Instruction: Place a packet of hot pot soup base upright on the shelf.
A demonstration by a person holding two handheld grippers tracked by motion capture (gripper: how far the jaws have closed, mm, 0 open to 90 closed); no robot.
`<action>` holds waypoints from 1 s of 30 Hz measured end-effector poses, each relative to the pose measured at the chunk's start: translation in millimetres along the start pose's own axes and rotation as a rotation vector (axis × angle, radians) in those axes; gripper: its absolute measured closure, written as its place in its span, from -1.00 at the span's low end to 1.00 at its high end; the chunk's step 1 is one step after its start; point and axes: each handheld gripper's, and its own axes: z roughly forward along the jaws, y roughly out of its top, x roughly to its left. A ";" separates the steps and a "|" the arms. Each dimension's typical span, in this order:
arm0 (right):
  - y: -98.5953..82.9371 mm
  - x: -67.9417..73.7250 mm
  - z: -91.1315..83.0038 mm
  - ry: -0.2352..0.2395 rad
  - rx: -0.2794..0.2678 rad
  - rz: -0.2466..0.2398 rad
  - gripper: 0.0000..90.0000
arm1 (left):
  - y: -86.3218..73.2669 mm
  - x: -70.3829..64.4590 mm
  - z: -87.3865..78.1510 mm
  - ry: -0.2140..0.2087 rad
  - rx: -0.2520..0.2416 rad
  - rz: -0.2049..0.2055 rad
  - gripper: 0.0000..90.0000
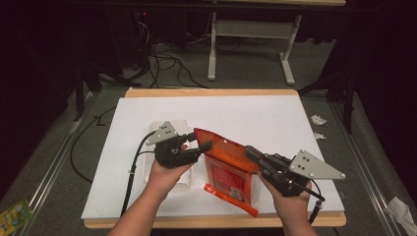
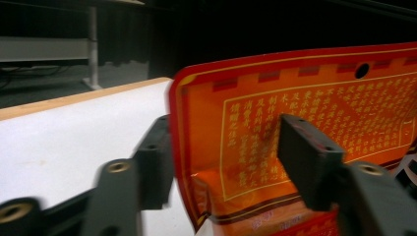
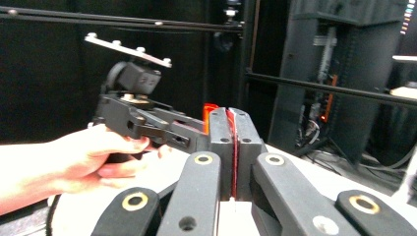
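One orange packet (image 1: 230,169) is pinched by the right gripper (image 1: 253,155); left gripper (image 1: 204,146) fingers spread around its edge.

white table top (image 1: 255,118), crumpled paper scraps (image 1: 318,119)

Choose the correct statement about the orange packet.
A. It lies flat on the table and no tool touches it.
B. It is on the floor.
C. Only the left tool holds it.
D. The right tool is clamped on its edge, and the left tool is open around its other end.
D: the right tool pinches the orange packet, while the left tool straddles it, open.
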 end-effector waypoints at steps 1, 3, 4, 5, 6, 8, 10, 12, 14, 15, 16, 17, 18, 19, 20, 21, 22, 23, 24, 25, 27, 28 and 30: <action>-1.8 -4.3 -1.2 -0.006 -0.004 0.010 1.00 | 0.0 0.0 0.0 0.000 0.000 0.000 0.22; -5.9 -11.1 -3.7 -0.026 -0.003 0.026 1.00 | -1.4 -1.7 0.8 0.011 -0.006 0.003 0.45; -8.0 -13.9 -4.9 -0.034 -0.001 0.037 1.00 | -2.1 -3.2 1.2 0.018 -0.006 0.012 0.55; -8.0 -13.9 -4.9 -0.034 -0.001 0.037 1.00 | -2.8 -4.6 1.3 0.025 -0.006 0.023 0.55; -11.5 -19.1 -7.6 -0.054 0.002 0.052 1.00 | -3.7 -7.2 1.2 0.037 -0.015 0.043 0.86; -14.7 -23.2 -10.4 -0.066 0.003 0.071 1.00 | -4.0 -10.5 1.9 0.034 -0.012 0.071 1.00; -17.4 -26.0 -13.0 -0.074 0.007 0.086 1.00 | -4.0 -12.9 2.1 0.036 -0.009 0.091 1.00; -19.2 -28.6 -15.7 -0.084 0.010 0.086 1.00 | -4.2 -16.3 2.4 0.028 -0.005 0.114 1.00; -20.0 -29.3 -17.2 -0.089 0.016 0.095 1.00 | -4.5 -17.1 2.6 0.025 -0.007 0.118 1.00; -20.8 -30.8 -18.1 -0.086 0.014 0.100 0.96 | -4.8 -17.9 2.7 0.024 -0.007 0.121 1.00; -21.5 -31.9 -19.4 -0.084 0.018 0.109 0.90 | -5.0 -18.8 2.9 0.024 -0.009 0.124 1.00; -23.1 -34.0 -21.4 -0.087 0.027 0.126 0.71 | -5.1 -20.3 3.5 0.021 -0.008 0.131 1.00; -24.1 -35.2 -21.7 -0.084 0.034 0.136 0.56 | -5.1 -20.3 3.5 0.021 -0.008 0.131 1.00; -24.1 -35.2 -21.7 -0.084 0.034 0.136 0.56 | -5.0 -21.3 4.2 0.024 -0.008 0.135 1.00; -25.5 -37.2 -21.2 -0.073 0.042 0.144 0.36 | -4.7 -22.4 4.7 0.026 -0.005 0.141 1.00; -27.4 -39.2 -20.9 -0.072 0.053 0.158 0.17 | -4.3 -23.2 5.4 0.025 -0.003 0.145 1.00; -32.6 -42.2 -20.3 -0.062 0.076 0.185 -0.12 | -3.9 -24.8 6.5 0.030 0.000 0.154 1.00; -32.6 -42.2 -20.3 -0.062 0.076 0.185 -0.12 | -3.9 -24.8 6.5 0.030 0.000 0.154 1.00; -39.8 -45.2 -18.1 -0.057 0.116 0.202 -0.30 | -3.9 -25.0 7.5 0.030 0.002 0.156 1.00; -39.8 -45.2 -18.1 -0.057 0.116 0.202 -0.30 | -3.9 -25.0 7.5 0.030 0.002 0.156 1.00; -48.4 -47.5 -16.1 -0.044 0.142 0.222 -0.34 | -4.0 -25.3 8.0 0.029 0.001 0.159 1.00; -56.6 -48.1 -14.0 -0.031 0.178 0.235 -0.37 | -4.1 -25.5 8.1 0.032 -0.001 0.161 1.00; -60.4 -48.0 -12.8 -0.029 0.195 0.235 -0.38 | -4.0 -25.6 8.0 0.033 0.000 0.163 1.00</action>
